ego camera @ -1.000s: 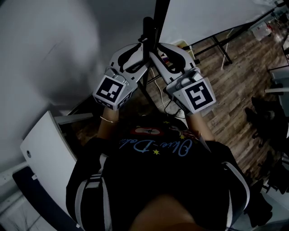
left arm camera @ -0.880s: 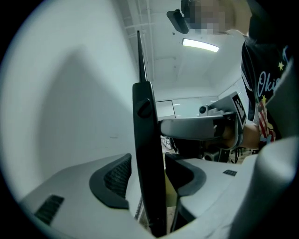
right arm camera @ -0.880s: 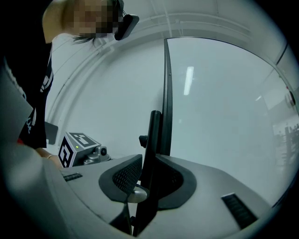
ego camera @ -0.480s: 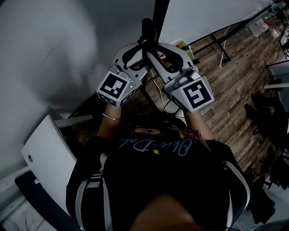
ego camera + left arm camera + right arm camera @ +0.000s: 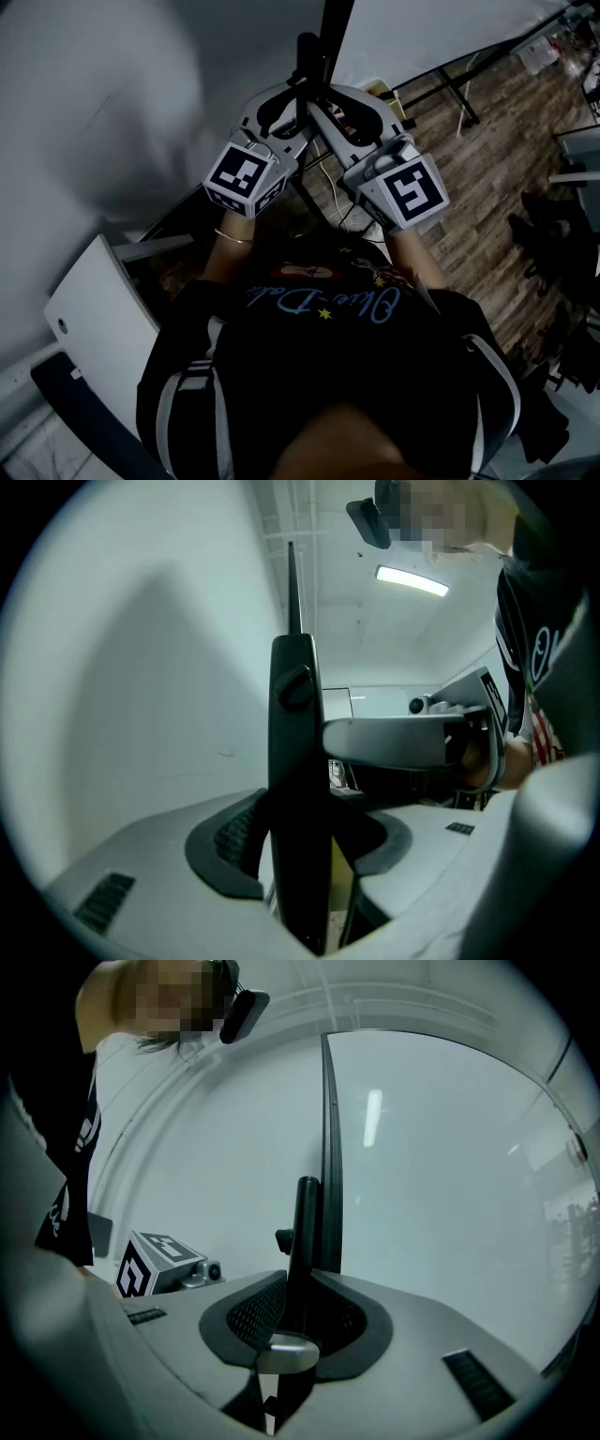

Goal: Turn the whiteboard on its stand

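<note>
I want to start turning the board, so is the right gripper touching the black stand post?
Touching. The right gripper view shows the right gripper closed around the black post, both pads against its sides with no gap on either side.

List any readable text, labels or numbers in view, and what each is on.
Shirt: pale cursive script, upside down and dim; not readable.
Marker cubes, left and right: black-and-white square patterns only, no words.
Whiteboard: blank on the face shown.
No other text visible.
</note>
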`<state>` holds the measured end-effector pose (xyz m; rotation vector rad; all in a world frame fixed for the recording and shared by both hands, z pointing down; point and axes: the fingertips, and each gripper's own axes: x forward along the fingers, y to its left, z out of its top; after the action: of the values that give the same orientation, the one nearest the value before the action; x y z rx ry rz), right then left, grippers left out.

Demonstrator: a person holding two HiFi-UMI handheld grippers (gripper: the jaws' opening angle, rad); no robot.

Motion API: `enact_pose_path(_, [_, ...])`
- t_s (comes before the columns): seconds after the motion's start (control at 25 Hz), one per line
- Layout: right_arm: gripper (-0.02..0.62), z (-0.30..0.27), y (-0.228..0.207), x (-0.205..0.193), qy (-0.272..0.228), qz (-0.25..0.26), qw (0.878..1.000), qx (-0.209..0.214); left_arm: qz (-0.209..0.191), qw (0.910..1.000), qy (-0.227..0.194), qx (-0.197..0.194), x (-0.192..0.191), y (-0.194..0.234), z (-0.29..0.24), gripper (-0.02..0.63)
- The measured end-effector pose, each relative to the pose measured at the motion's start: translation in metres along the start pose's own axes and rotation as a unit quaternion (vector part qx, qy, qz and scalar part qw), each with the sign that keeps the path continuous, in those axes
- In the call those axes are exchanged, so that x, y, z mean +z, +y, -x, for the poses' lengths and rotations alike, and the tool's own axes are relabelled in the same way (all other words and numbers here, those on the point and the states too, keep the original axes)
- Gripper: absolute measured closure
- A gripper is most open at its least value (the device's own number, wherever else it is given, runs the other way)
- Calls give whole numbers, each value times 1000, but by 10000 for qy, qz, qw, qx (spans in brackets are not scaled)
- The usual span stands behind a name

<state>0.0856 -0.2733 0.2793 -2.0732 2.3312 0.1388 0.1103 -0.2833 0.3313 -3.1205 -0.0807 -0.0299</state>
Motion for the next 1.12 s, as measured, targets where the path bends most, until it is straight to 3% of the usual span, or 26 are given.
enact_pose_path(0.76, [521,1,9,3,-87,-26,9998,203,77,9997,135,173,1,-1,9,407])
enact_pose_path(1.12, [525,-7,21,-2,-88,-168,9981,591,181,9979,171,591,-4,8,22,413])
